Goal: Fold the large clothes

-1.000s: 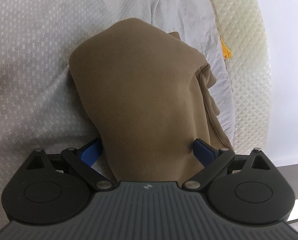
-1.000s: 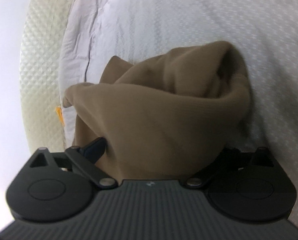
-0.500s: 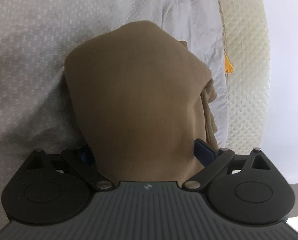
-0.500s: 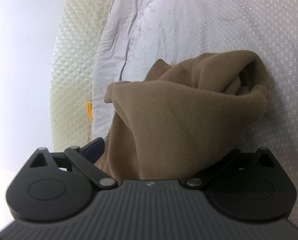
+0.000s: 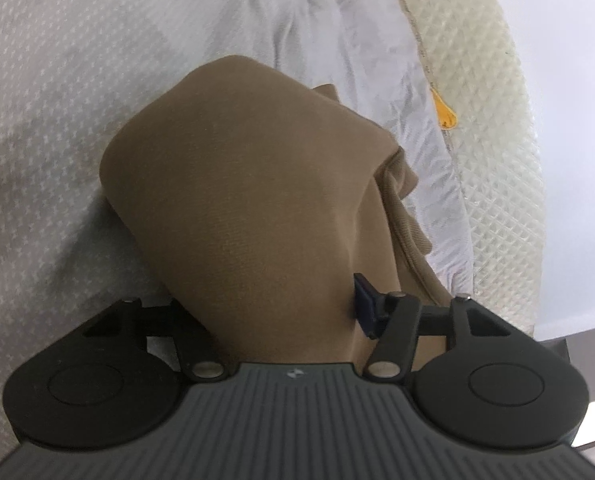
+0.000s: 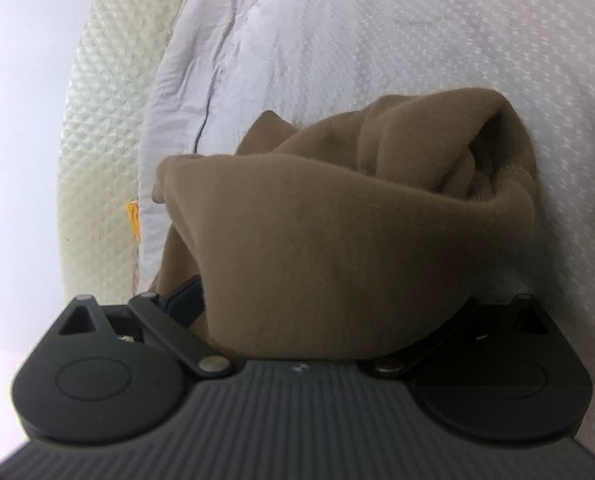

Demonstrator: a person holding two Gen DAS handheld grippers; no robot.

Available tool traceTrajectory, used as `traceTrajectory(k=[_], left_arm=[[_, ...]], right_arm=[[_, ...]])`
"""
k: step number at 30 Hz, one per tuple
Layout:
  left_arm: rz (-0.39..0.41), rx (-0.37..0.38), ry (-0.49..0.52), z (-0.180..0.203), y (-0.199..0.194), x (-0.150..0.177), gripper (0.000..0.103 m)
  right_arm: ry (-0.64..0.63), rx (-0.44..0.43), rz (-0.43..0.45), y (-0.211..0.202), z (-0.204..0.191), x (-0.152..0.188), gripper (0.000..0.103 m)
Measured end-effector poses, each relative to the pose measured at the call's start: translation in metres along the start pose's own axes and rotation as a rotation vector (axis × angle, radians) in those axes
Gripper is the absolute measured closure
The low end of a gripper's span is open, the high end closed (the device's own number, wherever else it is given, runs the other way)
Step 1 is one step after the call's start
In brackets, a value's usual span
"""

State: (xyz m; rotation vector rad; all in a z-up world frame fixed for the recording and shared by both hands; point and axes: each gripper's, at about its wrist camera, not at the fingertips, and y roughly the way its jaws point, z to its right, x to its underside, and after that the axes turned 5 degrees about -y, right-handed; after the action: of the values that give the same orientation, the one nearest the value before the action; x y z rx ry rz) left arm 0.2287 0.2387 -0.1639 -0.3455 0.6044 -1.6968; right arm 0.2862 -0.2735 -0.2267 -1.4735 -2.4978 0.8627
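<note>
Closing of the left gripper (image 5: 285, 300) has just been under way: its blue right pad (image 5: 364, 304), seen wide of the cloth a second ago, is now drawn in against the brown garment (image 5: 249, 200), and the bundle lies between the jaws, apparently pinched so that it can be gathered for a fold. In the left wrist view the garment is seen bunched on the white bedcover (image 5: 49, 80), filling the centre and reaching toward 12 o'clock, while its loose hems trail off toward 3 o'clock, near the cream quilted mattress edge (image 5: 493, 128) and a small orange tag (image 5: 443, 114). The left finger is hidden under the fabric. In the right wrist view the right gripper (image 6: 321, 320) is shown with the same garment (image 6: 337, 240) heaped between its jaws; one blue pad (image 6: 183, 300) is visible at 8 o'clock at the cloth's edge, the other is covered, so whether this gripper is clamped or loose cannot be told. The garment's open, rolled end is turned toward 2 o'clock. Folding is judged barely begun, as the cloth is still crumpled.
</note>
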Motion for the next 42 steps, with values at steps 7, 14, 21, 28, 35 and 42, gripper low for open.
traceTrajectory(k=[7, 14, 21, 28, 35, 42], left_arm=[[-0.020, 0.024, -0.056, -0.004, 0.002, -0.007, 0.035], [-0.020, 0.009, -0.039, -0.004, 0.004, -0.002, 0.027], [0.028, -0.030, 0.077, 0.009, -0.001, 0.005, 0.046], [0.093, -0.034, 0.228, 0.029, -0.007, 0.014, 0.057], [0.133, -0.006, 0.353, 0.049, -0.014, 0.021, 0.061], [0.177, 0.045, 0.441, 0.069, -0.027, 0.021, 0.064]], right_arm=[[-0.086, -0.190, 0.050, -0.008, -0.020, -0.003, 0.000], [-0.173, -0.056, 0.036, 0.000, -0.025, -0.003, 0.034], [-0.309, -0.028, 0.045, -0.006, -0.041, 0.002, 0.056], [-0.506, -0.103, 0.080, -0.019, -0.066, 0.010, 0.063], [-0.587, -0.166, 0.104, -0.023, -0.080, 0.011, 0.063], [-0.647, -0.226, 0.110, -0.036, -0.094, 0.010, 0.064]])
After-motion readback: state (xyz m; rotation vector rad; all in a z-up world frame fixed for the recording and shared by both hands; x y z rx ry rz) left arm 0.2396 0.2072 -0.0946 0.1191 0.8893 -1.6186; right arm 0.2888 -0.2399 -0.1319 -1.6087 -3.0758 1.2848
